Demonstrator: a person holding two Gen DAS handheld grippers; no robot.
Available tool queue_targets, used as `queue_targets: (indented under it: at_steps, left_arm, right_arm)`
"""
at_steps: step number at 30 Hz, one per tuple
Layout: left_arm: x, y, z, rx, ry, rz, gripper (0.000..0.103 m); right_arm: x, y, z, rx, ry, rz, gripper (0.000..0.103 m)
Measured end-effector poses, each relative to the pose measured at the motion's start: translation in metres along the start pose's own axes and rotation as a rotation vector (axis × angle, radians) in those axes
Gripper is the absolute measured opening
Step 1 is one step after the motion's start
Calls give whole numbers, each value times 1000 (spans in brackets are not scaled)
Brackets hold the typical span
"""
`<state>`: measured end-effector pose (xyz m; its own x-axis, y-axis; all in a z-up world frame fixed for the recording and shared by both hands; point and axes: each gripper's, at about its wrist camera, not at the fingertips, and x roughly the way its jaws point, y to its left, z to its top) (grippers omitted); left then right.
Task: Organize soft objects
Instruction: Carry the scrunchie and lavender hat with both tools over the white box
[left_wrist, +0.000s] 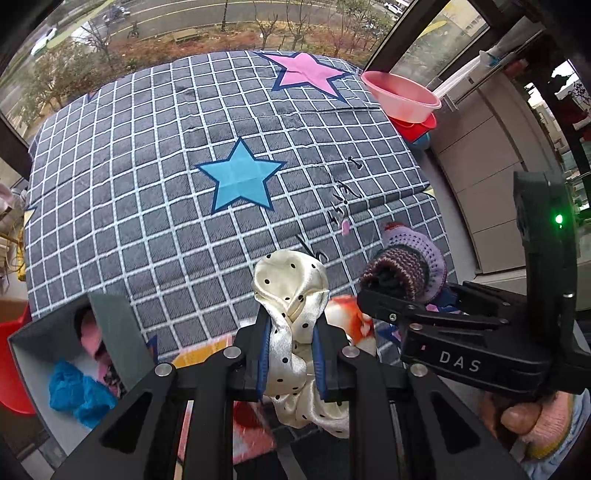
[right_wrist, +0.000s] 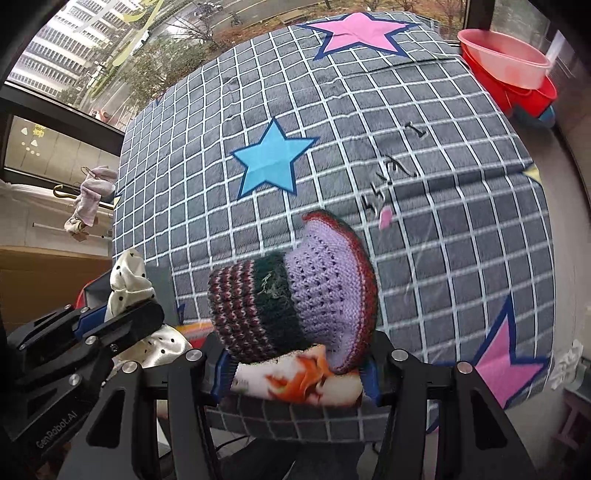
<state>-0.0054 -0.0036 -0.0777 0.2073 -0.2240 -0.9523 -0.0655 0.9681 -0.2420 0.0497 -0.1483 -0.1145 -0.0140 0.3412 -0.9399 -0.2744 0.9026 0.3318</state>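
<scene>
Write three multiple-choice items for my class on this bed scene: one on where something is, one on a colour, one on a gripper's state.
1. Where do the stacked plastic basins sit?
A. beside the bed's far right corner
B. on the blue star
C. inside the grey box

2. What colour is the dotted scarf?
A. red
B. cream with black dots
C. green

3. What is the right gripper doing?
A. standing open and empty
B. closed on the knitted hat
C. closed on a basin

Answers: 1 A, they stand off the checked cover's far right edge. 2 B, the left gripper clamps its cream fabric. 3 B, the hat sits between its fingers.
</scene>
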Motion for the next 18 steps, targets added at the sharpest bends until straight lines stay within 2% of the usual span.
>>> queue_targets:
  at_steps: [11, 18]
  left_arm:
    - [-36, 42, -50, -76, -37, -18, 21]
    - [-51, 75, -80, -140, -55, 0, 21]
  right_arm:
    - [-10, 26, -56, 2, -4, -18, 55]
    - [-13, 56, -79, -16, 5, 8, 55]
